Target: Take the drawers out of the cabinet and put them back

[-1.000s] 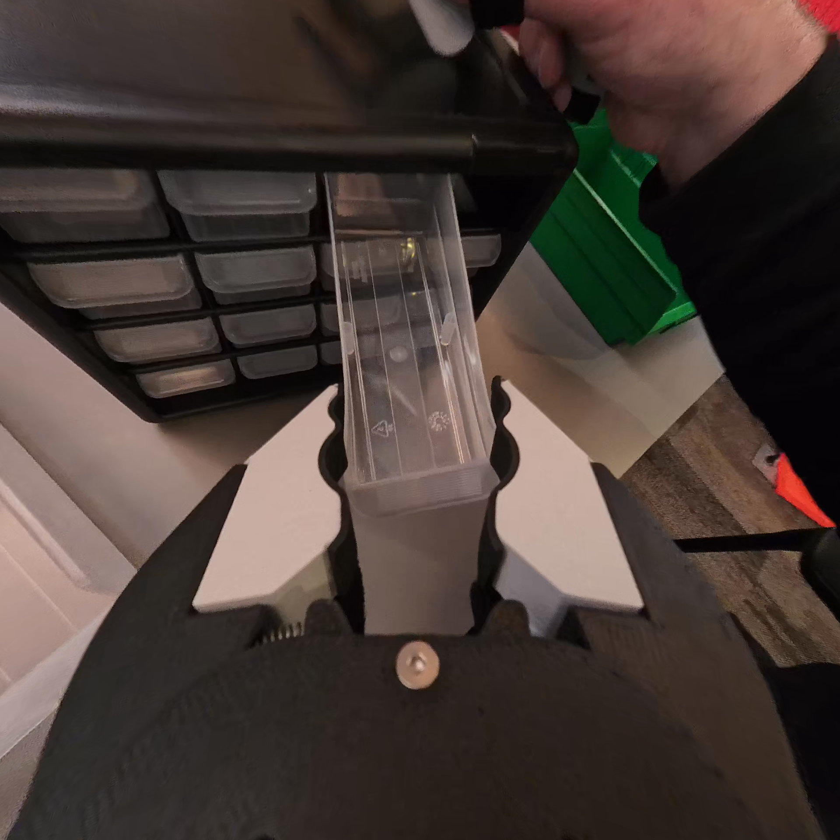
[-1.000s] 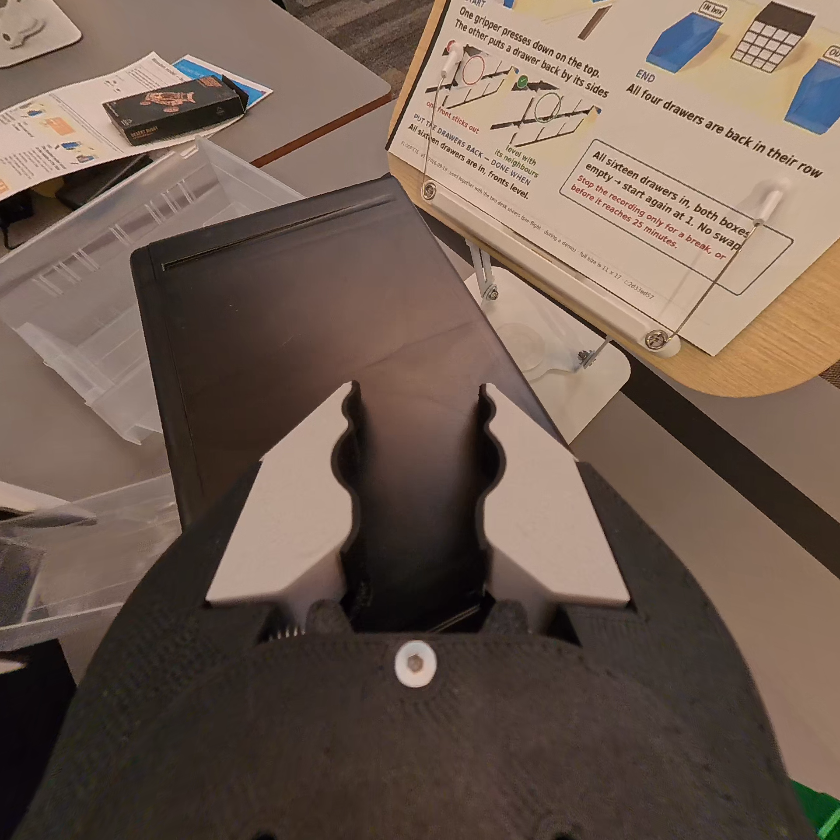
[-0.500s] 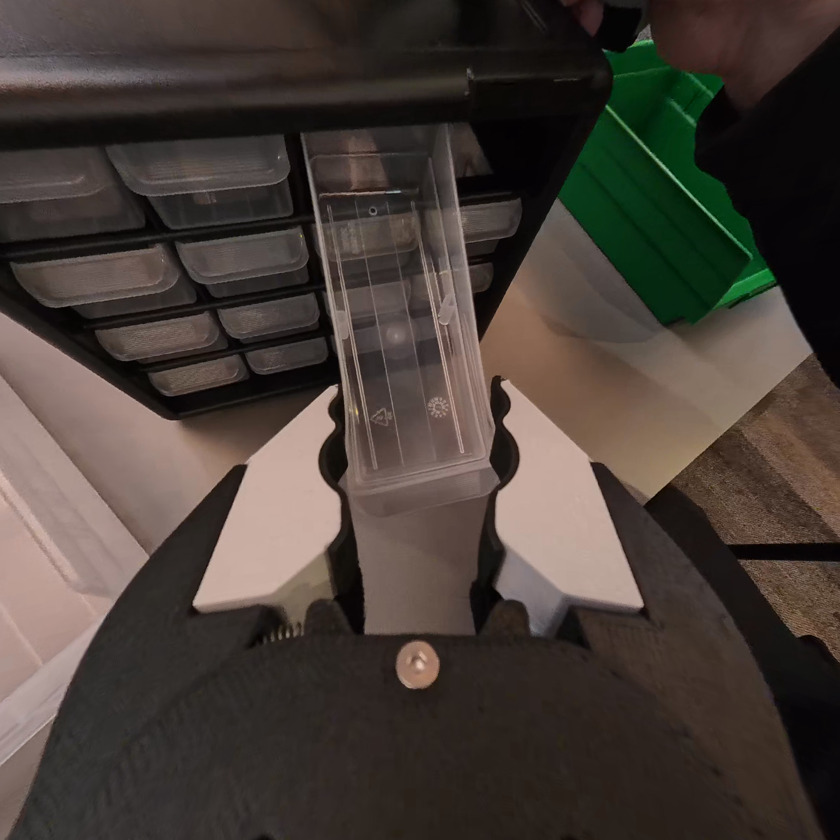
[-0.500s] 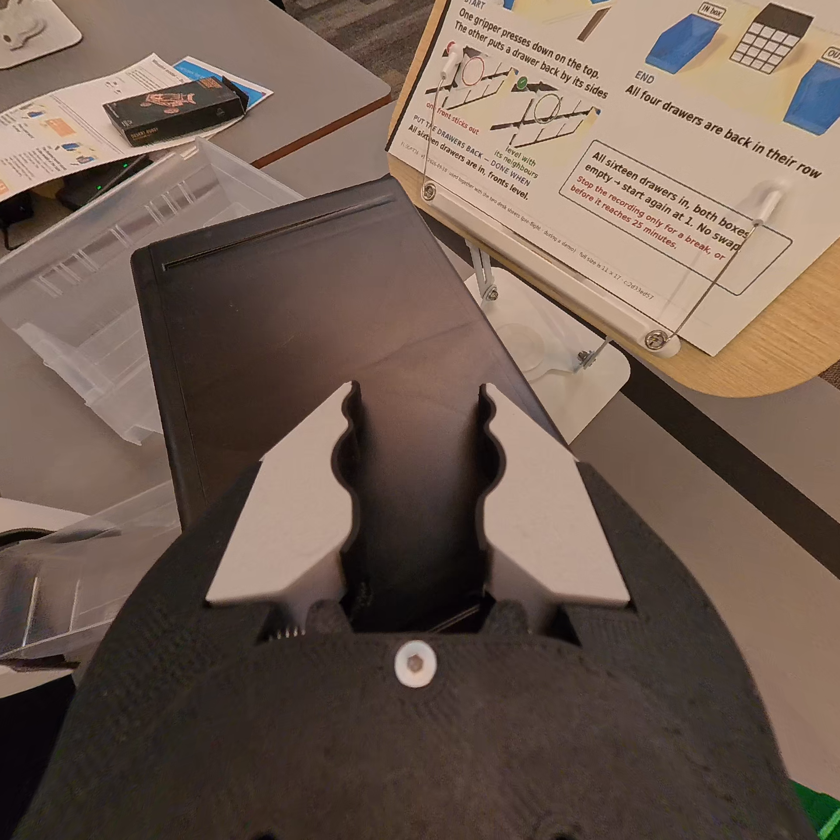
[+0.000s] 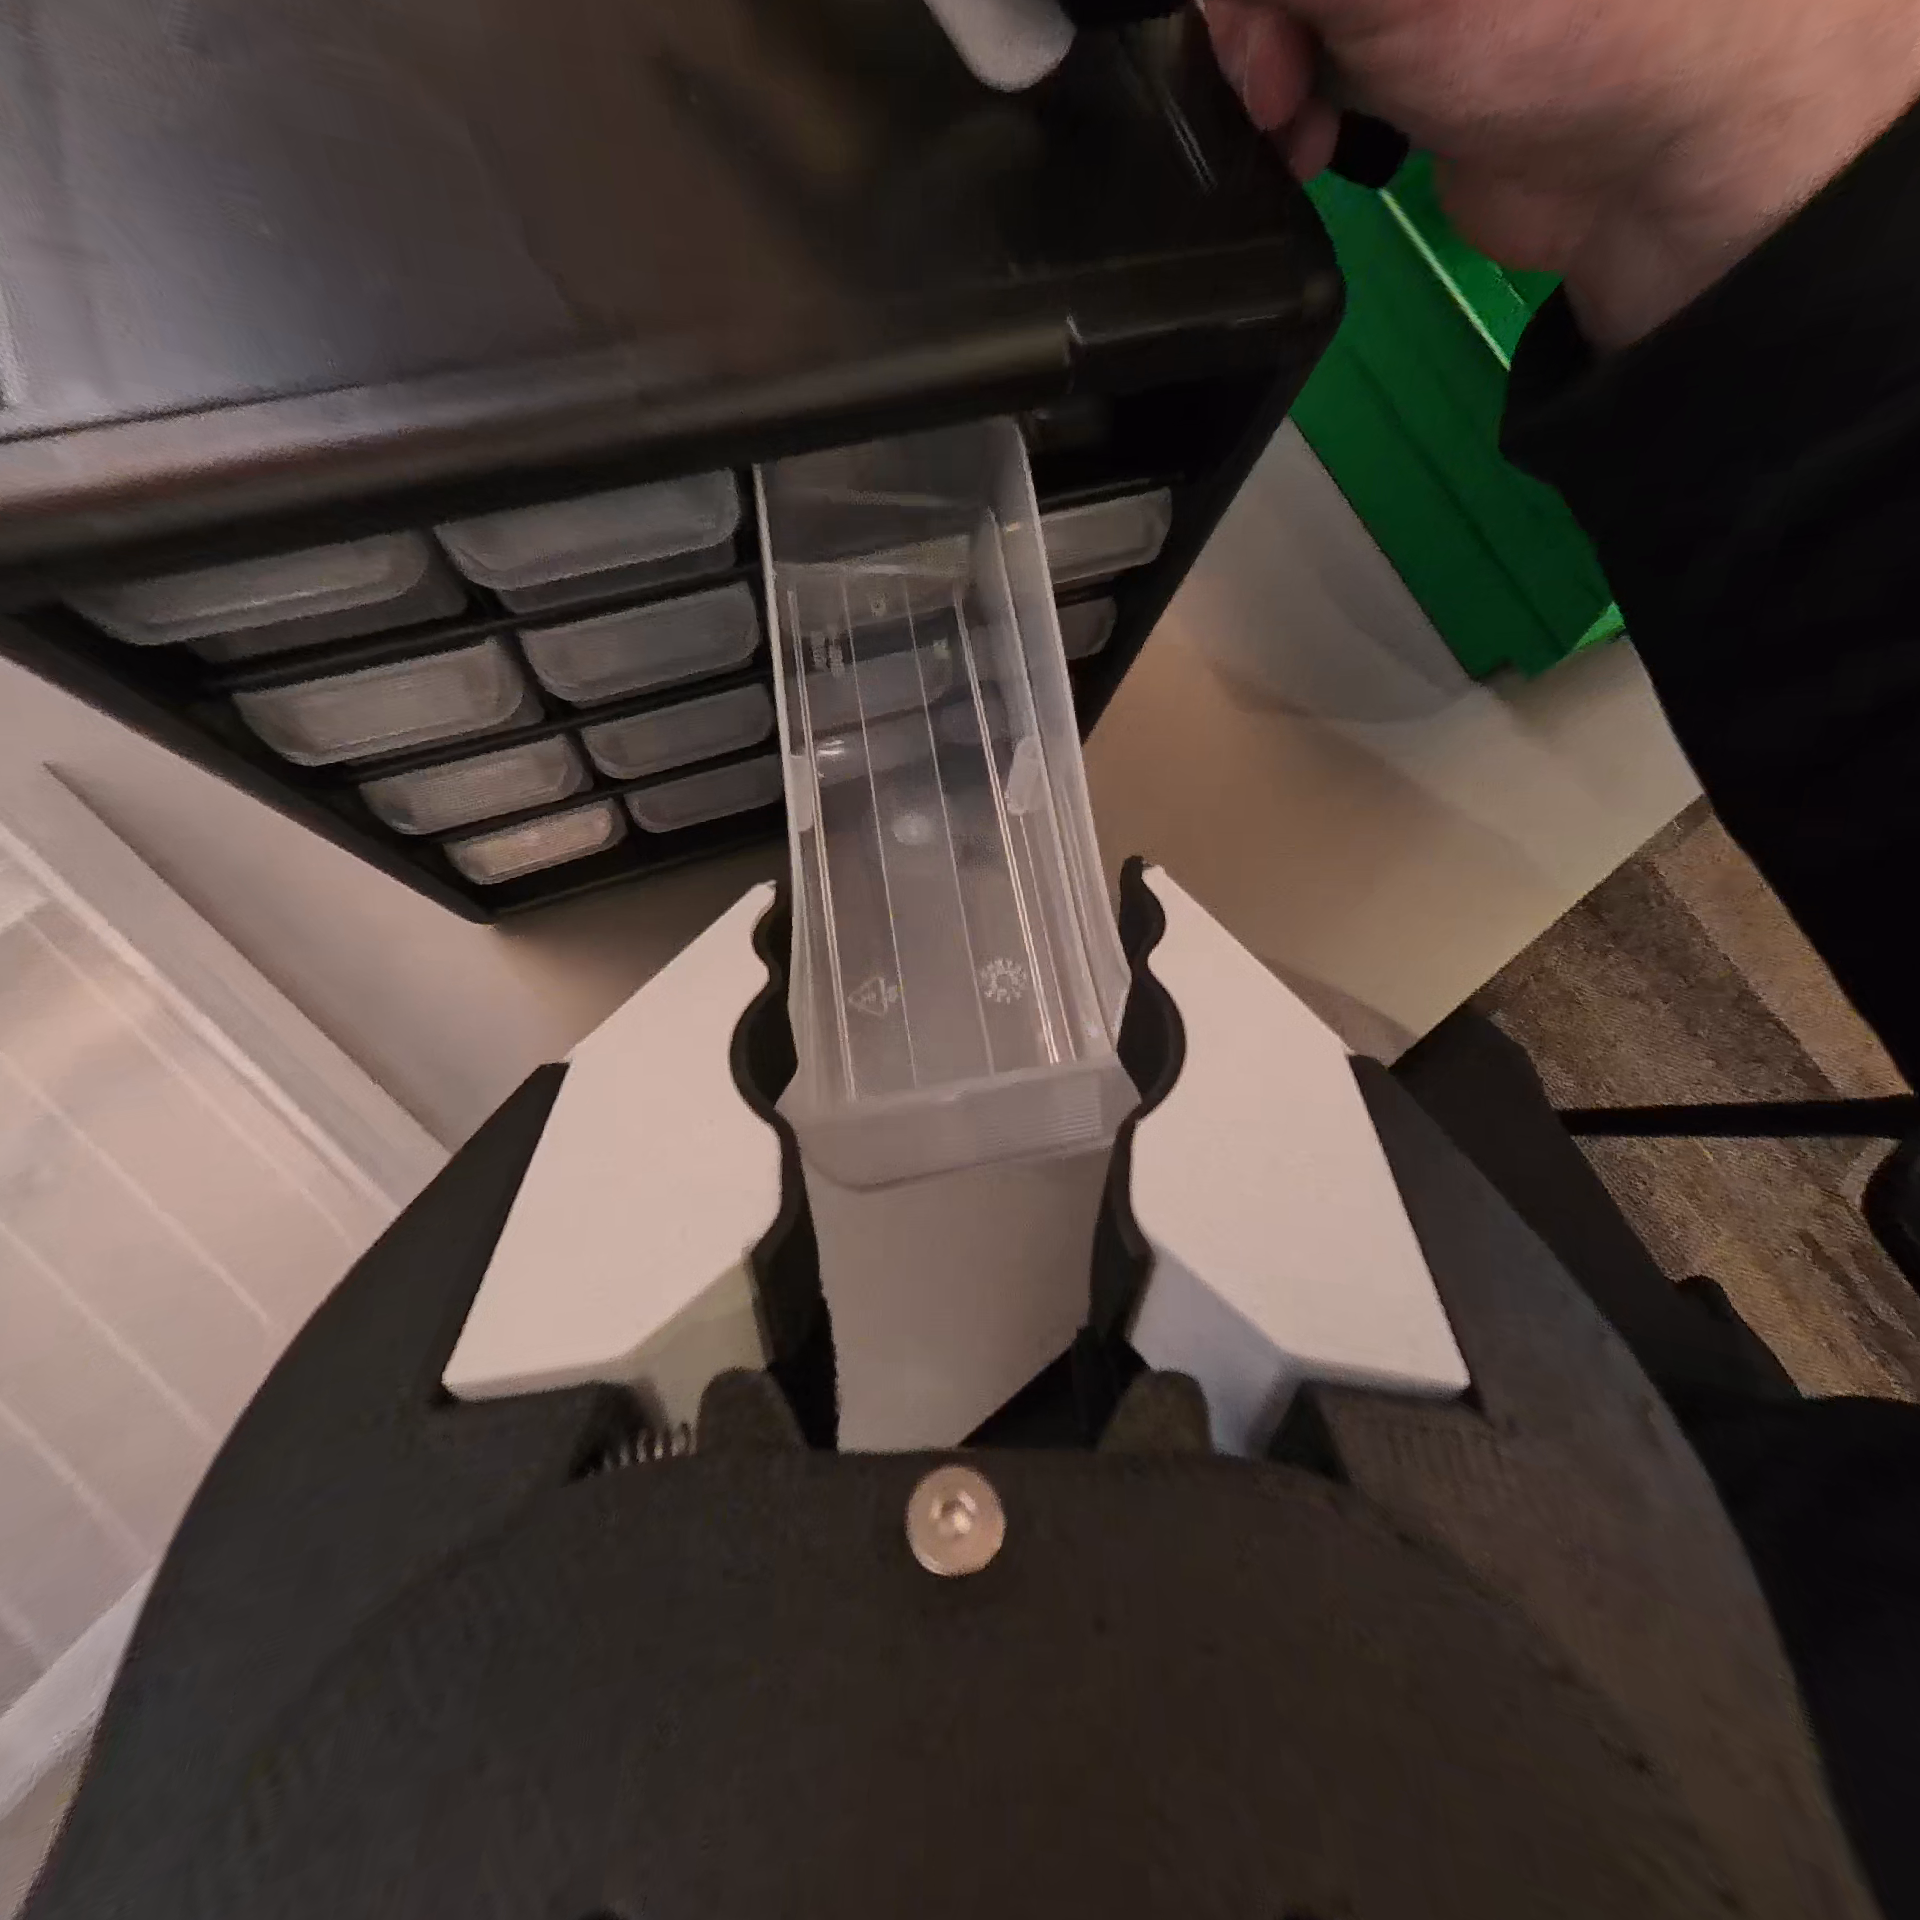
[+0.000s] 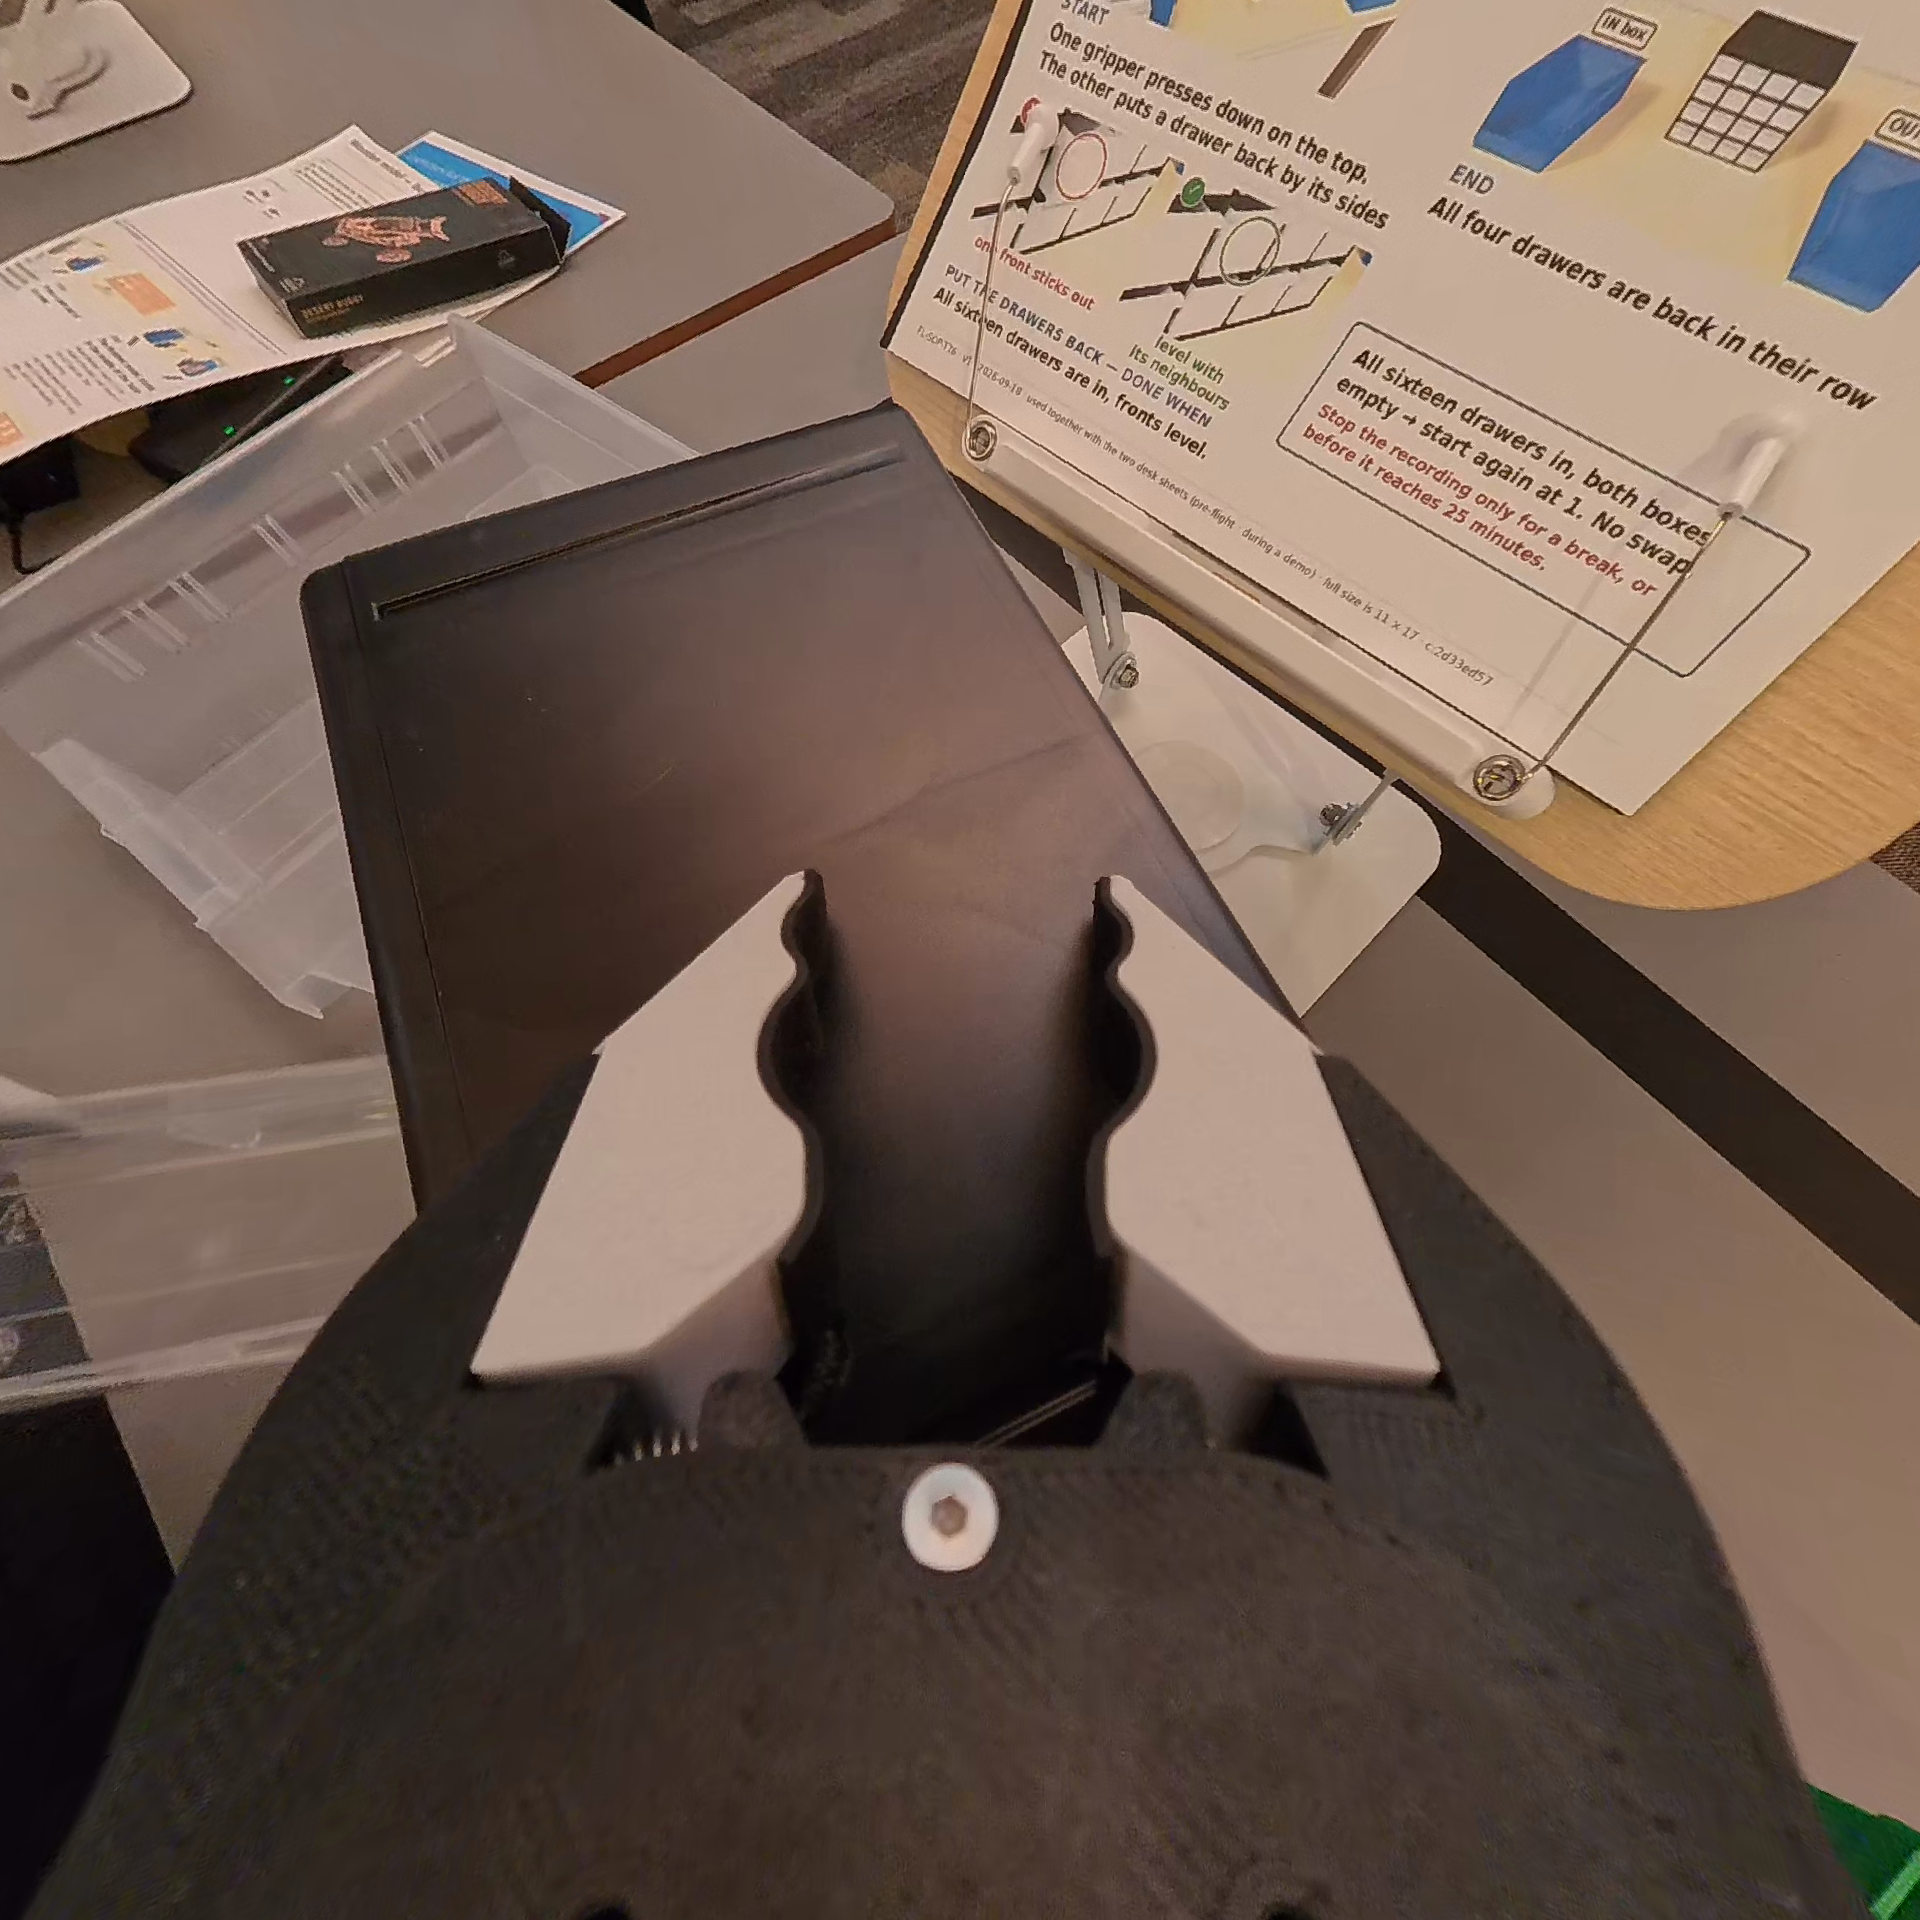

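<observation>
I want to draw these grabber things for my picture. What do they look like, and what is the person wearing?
Both look alike. The left gripper and the right gripper each have a rounded, rough-textured black body with a silver screw in the middle. Two pale grey wedge-shaped fingers stick forward, with wavy black pads along their inner edges. A small spring shows by the left finger's base. The person's hand comes out of a black sleeve.

Dim warm light, wide-angle distortion, slight blur

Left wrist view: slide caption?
Left tool grips a clear drawer half out of the black cabinet.
</observation>
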{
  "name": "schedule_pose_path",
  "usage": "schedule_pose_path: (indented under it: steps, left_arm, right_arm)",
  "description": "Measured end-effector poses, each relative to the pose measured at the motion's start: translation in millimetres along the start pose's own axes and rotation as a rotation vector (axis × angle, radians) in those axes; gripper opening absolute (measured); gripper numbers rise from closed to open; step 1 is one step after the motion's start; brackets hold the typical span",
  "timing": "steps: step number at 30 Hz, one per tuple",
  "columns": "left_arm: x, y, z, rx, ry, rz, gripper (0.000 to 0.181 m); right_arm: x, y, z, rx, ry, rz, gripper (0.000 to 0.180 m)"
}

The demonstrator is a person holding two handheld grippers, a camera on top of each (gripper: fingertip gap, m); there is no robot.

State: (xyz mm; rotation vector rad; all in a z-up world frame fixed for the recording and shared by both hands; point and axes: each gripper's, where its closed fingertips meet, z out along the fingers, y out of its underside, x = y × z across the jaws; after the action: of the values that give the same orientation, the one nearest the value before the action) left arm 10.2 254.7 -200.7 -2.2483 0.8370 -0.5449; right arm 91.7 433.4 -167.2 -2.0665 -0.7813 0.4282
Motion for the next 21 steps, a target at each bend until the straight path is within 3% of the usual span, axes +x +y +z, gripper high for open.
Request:
schedule_pose_path:
  steps: [12, 21]
  left_arm:
    - [-2.7, -9.4, 7.9, -0.006, 0.040, -0.026, 0.061]
    - [-2.6, -14.6, 21.1, 0.178, -0.024, -0.079, 0.061]
  right_arm:
    - [-0.1, 0.0, -0.3, 0.003, 0.000, 0.000, 0.050]
    - [-0.1, -0.3, -0.1, 0.005, 0.003, 0.002, 0.048]
